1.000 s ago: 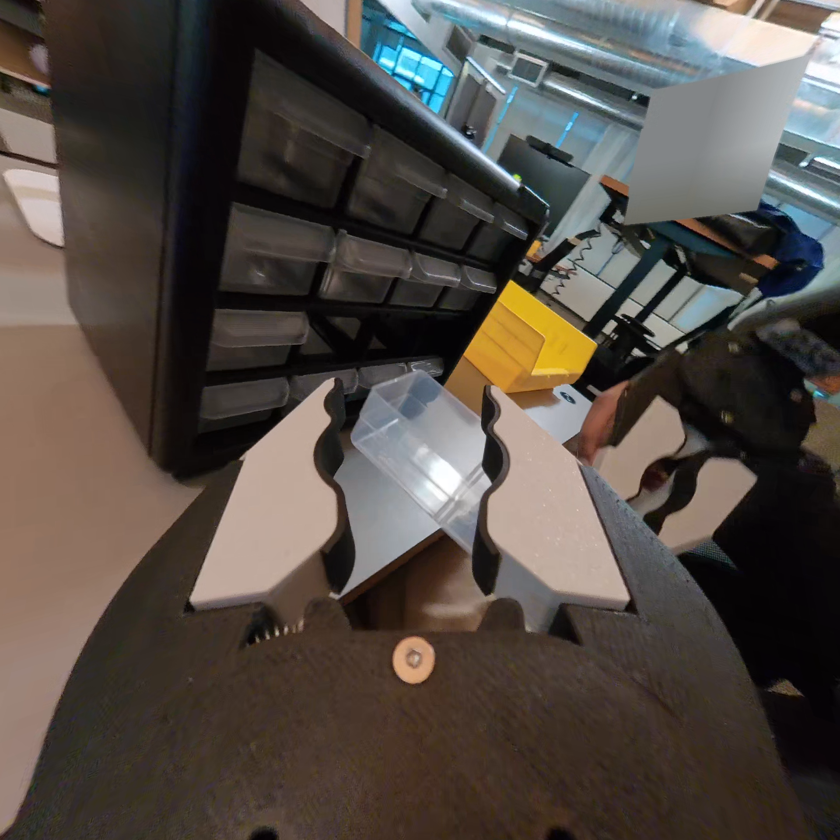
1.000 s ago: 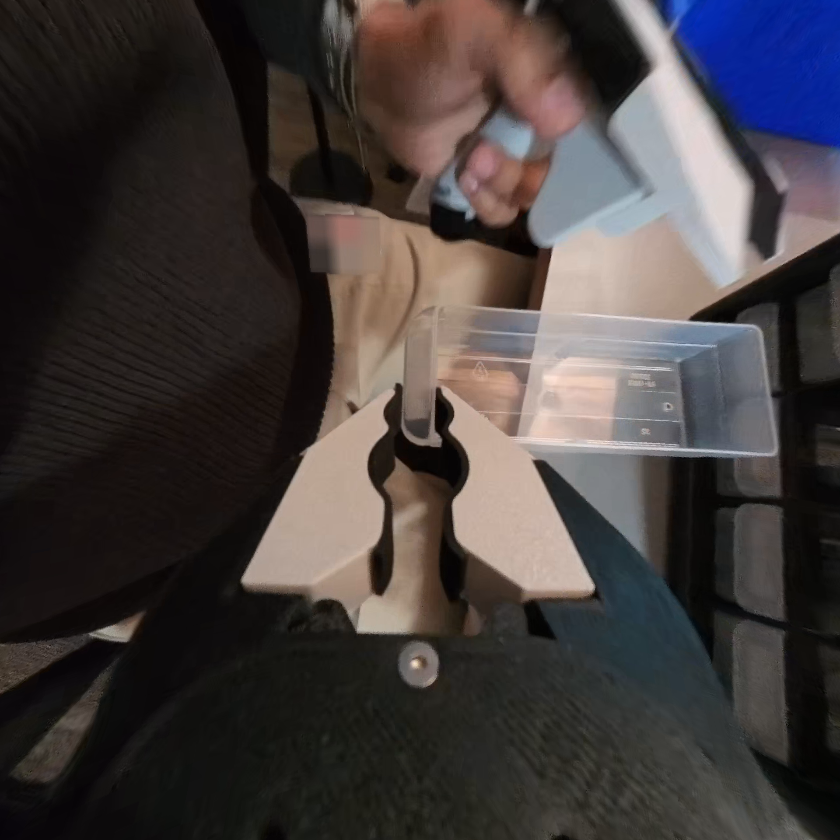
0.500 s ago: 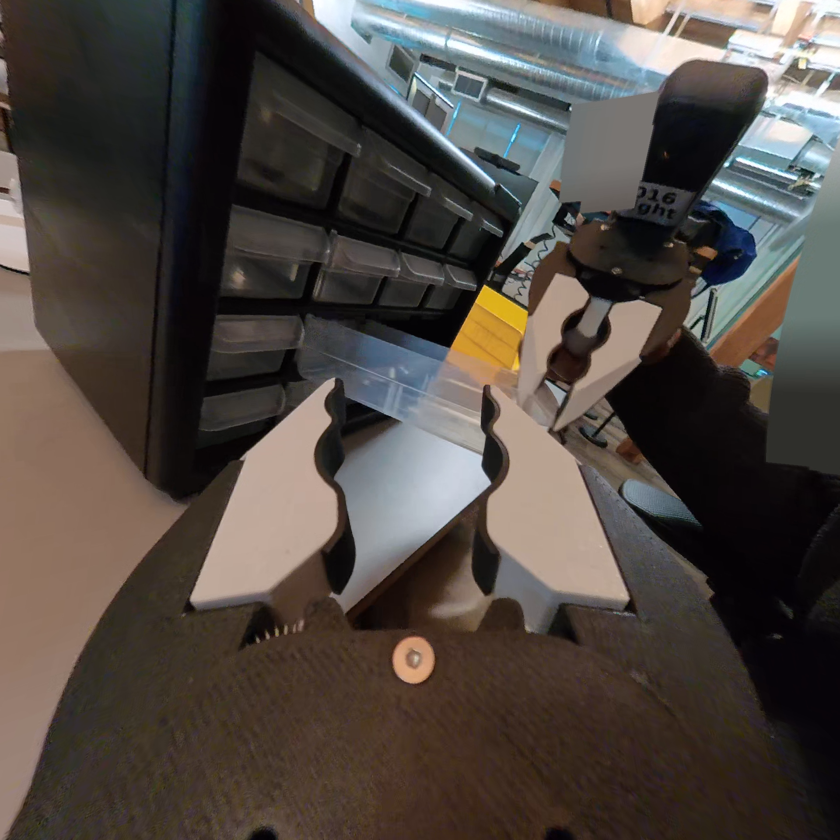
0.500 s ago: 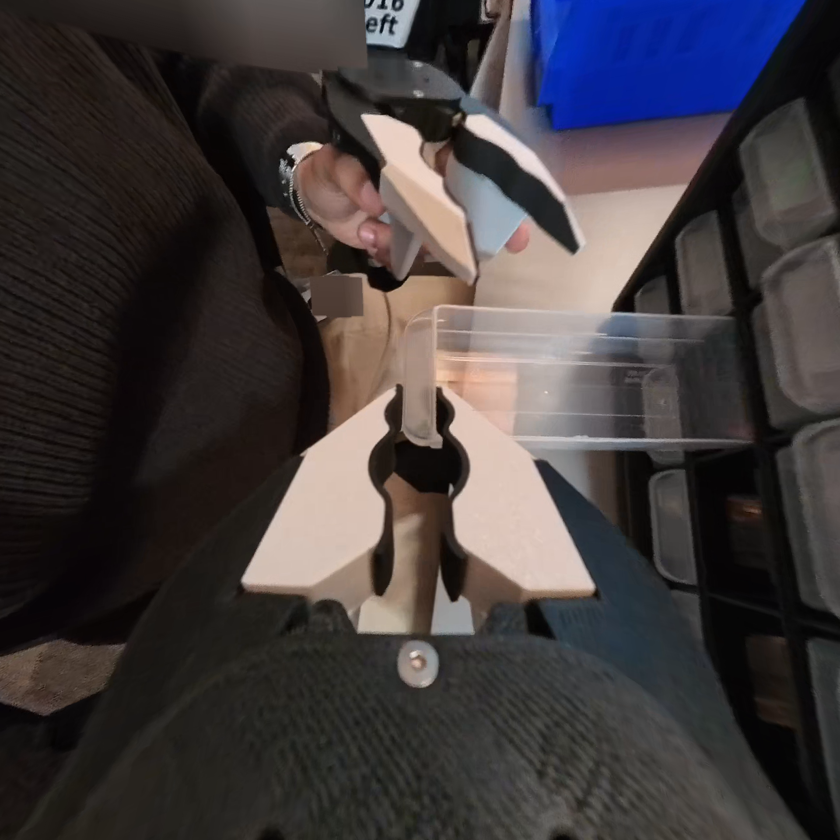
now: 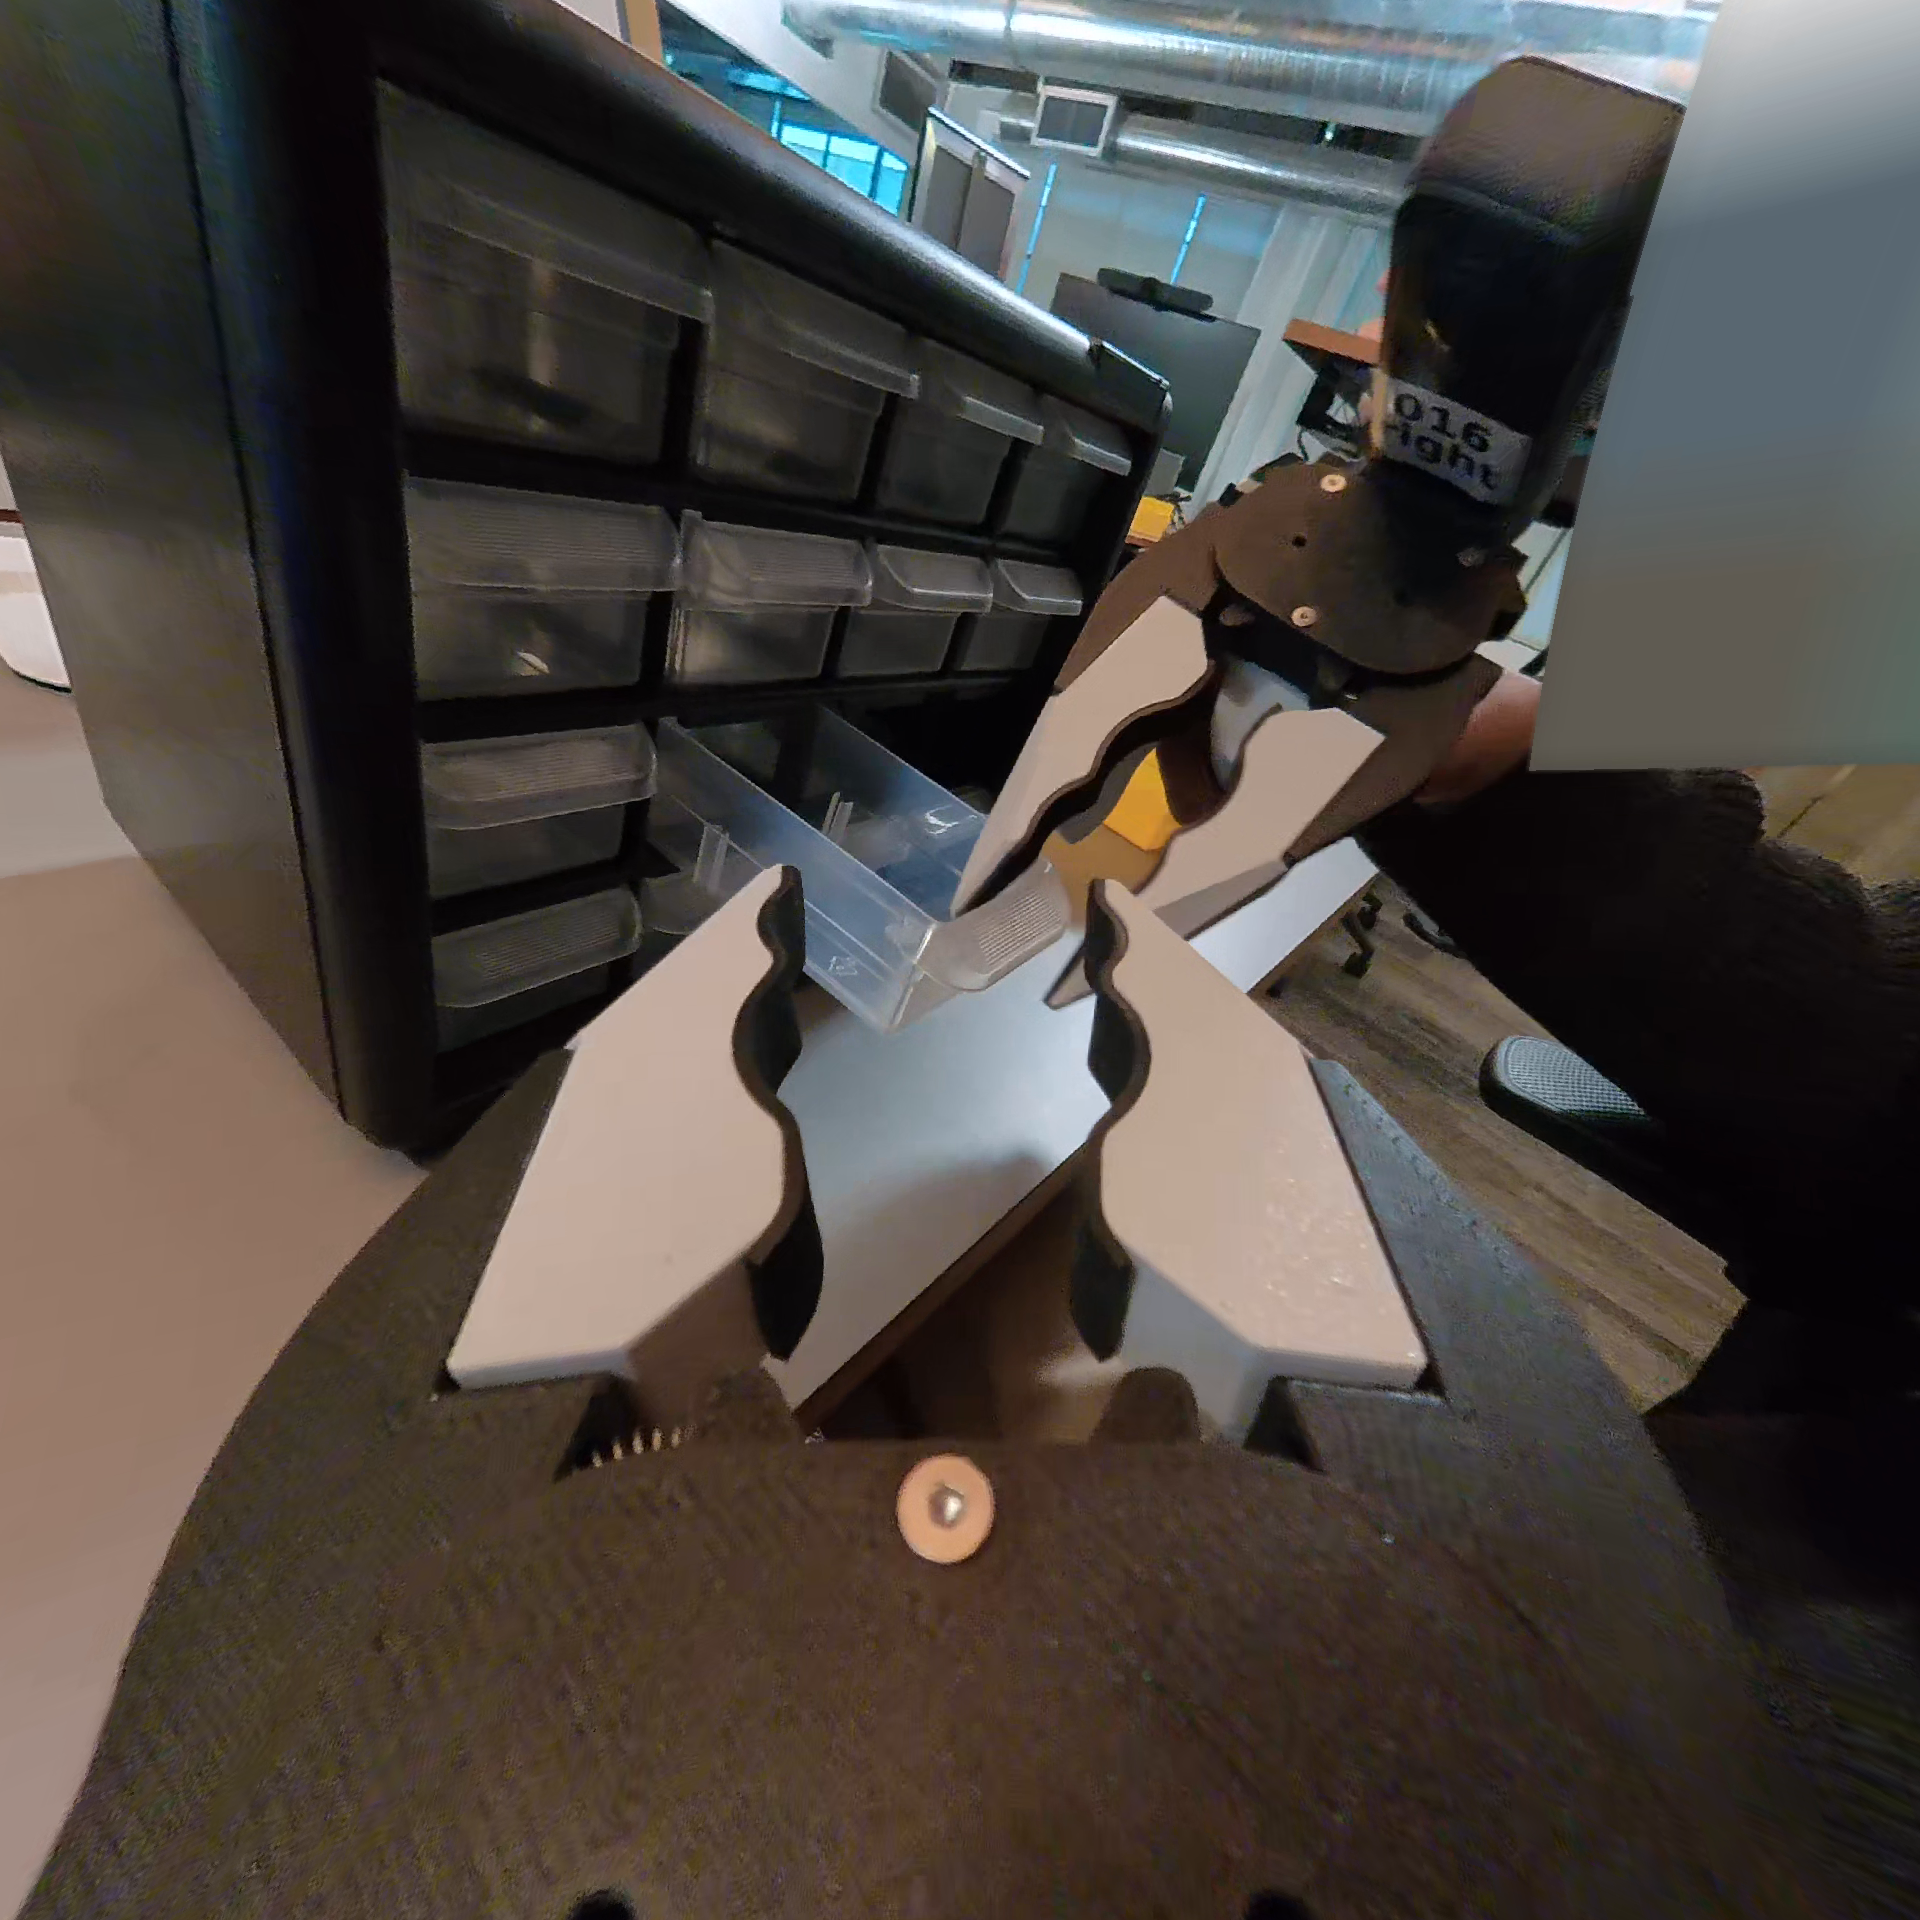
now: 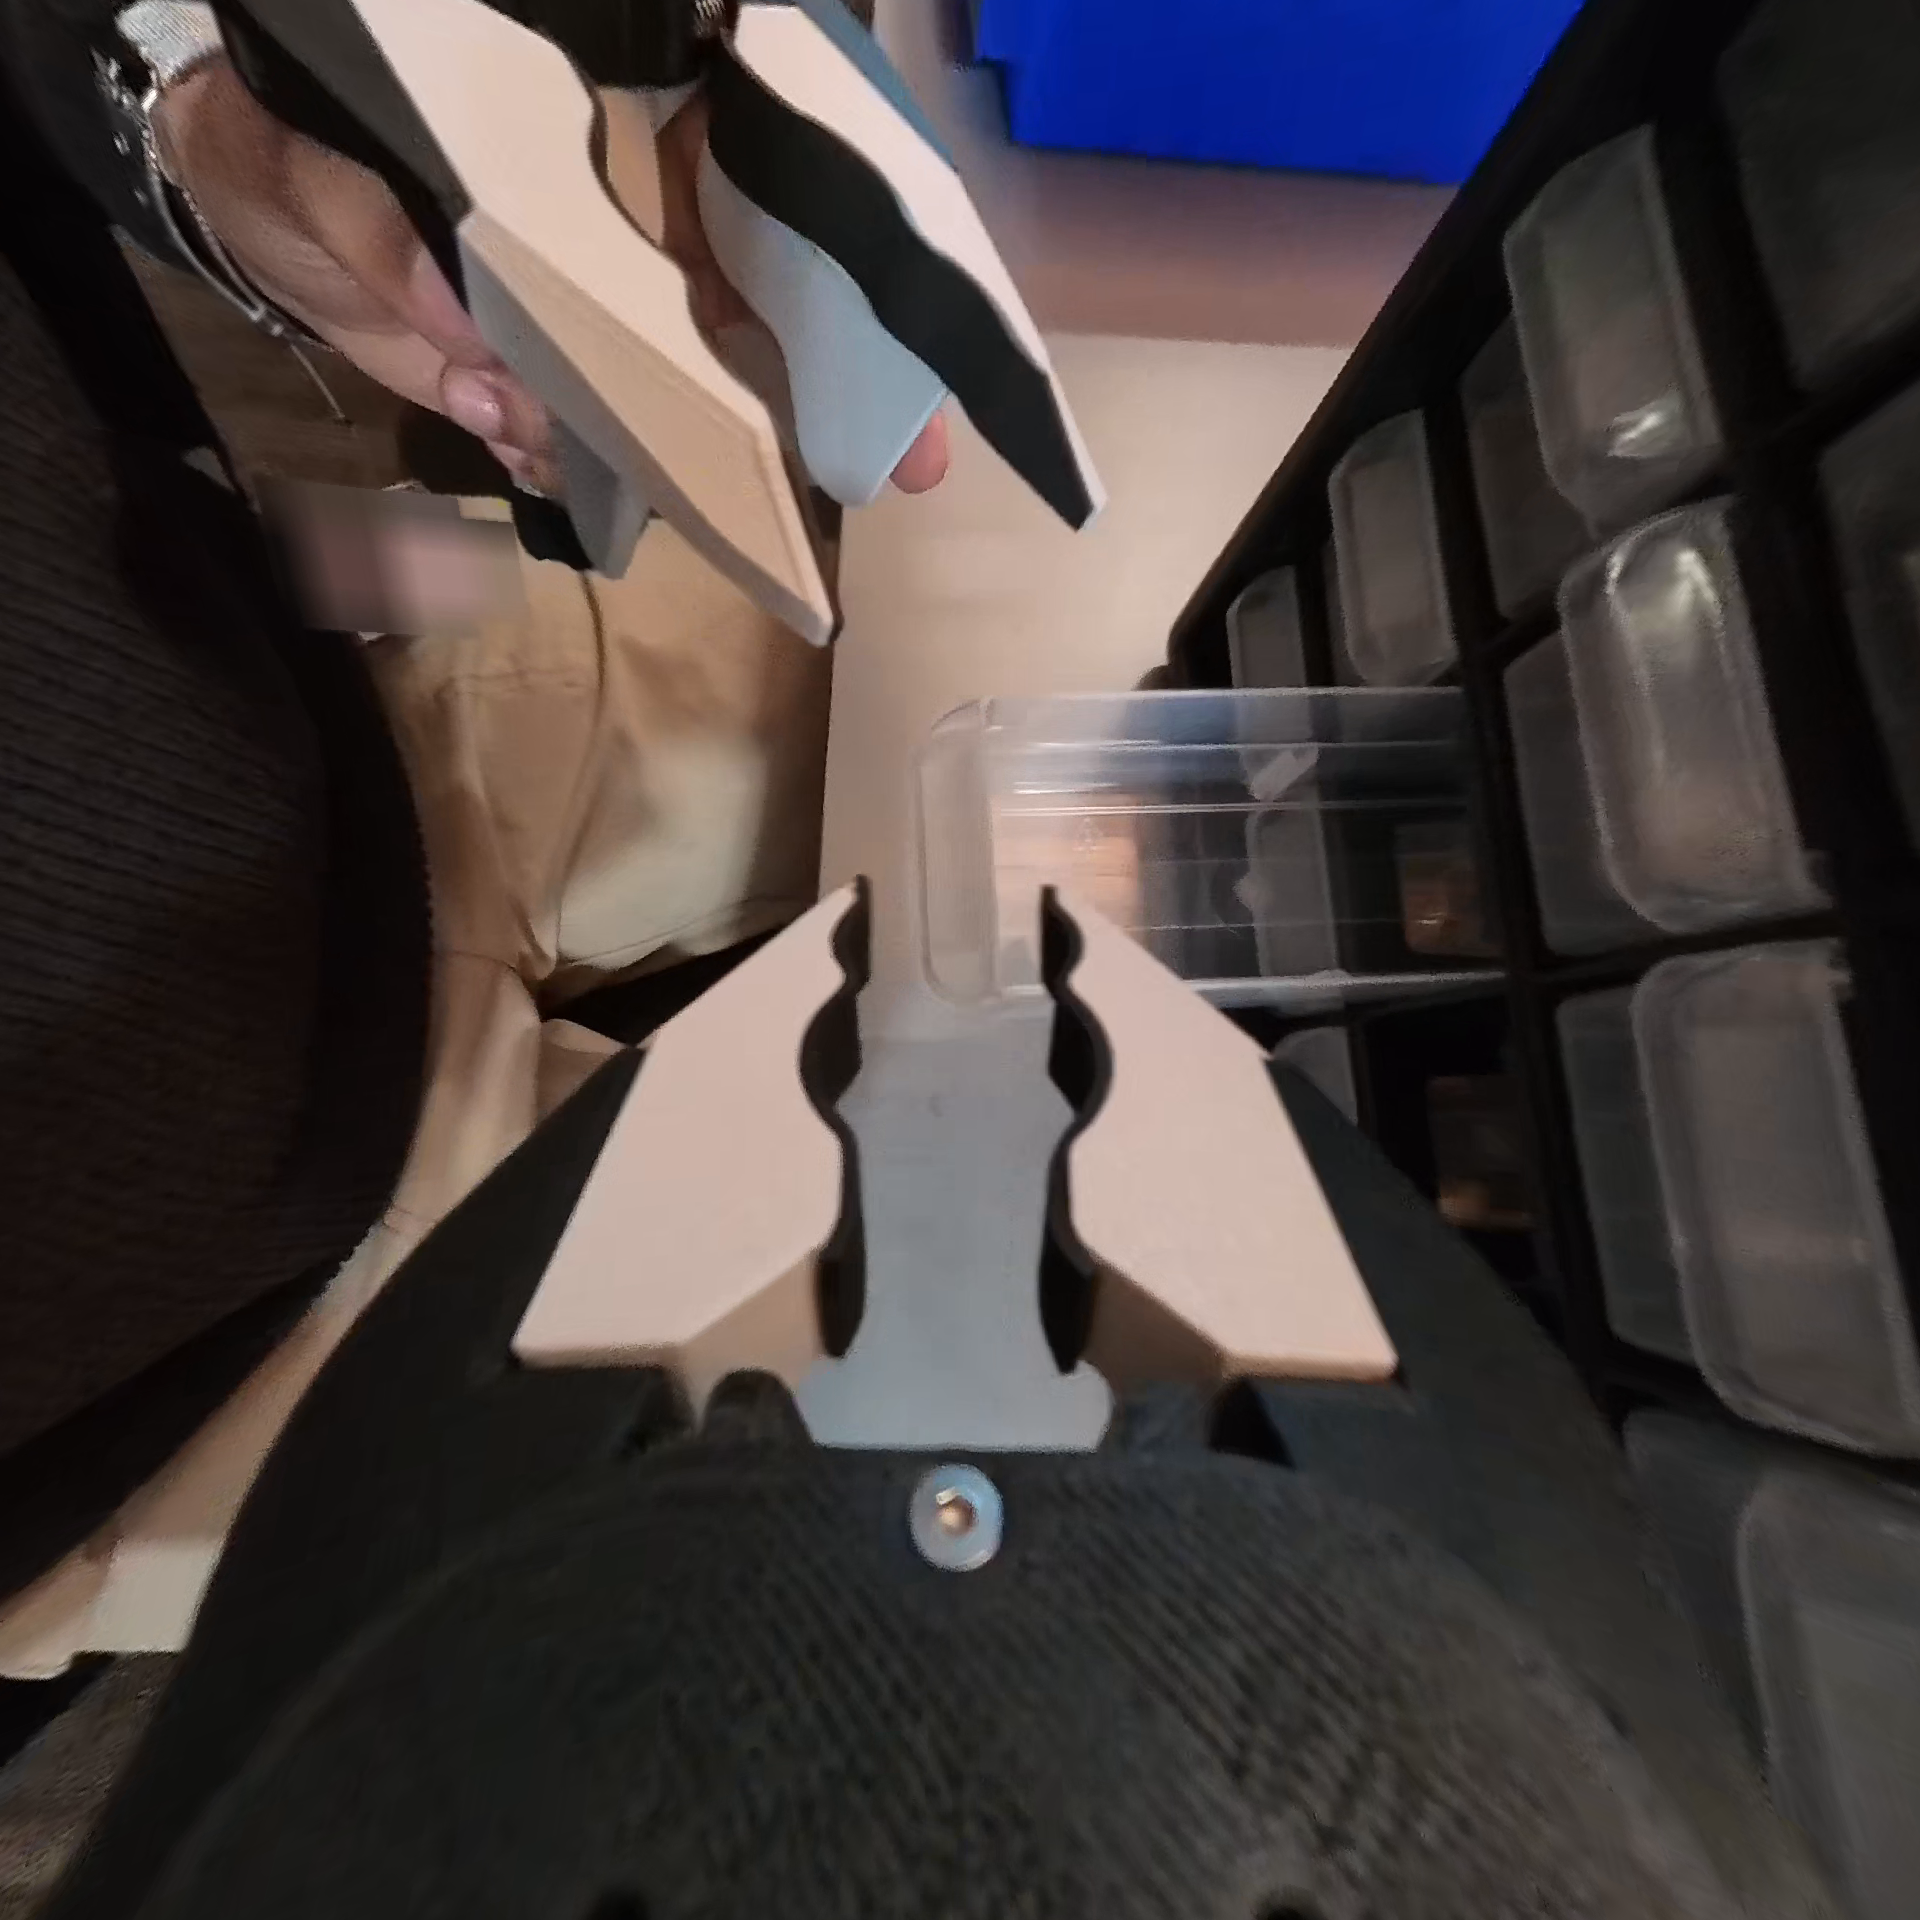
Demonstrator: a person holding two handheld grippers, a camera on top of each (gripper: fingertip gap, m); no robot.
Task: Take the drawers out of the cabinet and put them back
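Since half second ago, right gripper (image 6: pixel 951 909) let go of clear drawer's handle tab; jaws now parted, tab between fingertips, not pinched. Clear drawer (image 5: pixel 821 862) now partly inside black drawer cabinet (image 5: pixel 260 582), third row, front end sticking out over table (image 5: pixel 935 1112). Left gripper (image 5: pixel 940 914) wide open, empty, at 12 o'clock in right wrist view.

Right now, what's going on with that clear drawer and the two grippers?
A person works two handheld grippers at a black drawer cabinet. A clear drawer sits partway in its slot. The right gripper is open, its fingers either side of the drawer's front lip, not clamped on it. The left gripper is open and empty, close in front of the drawer.
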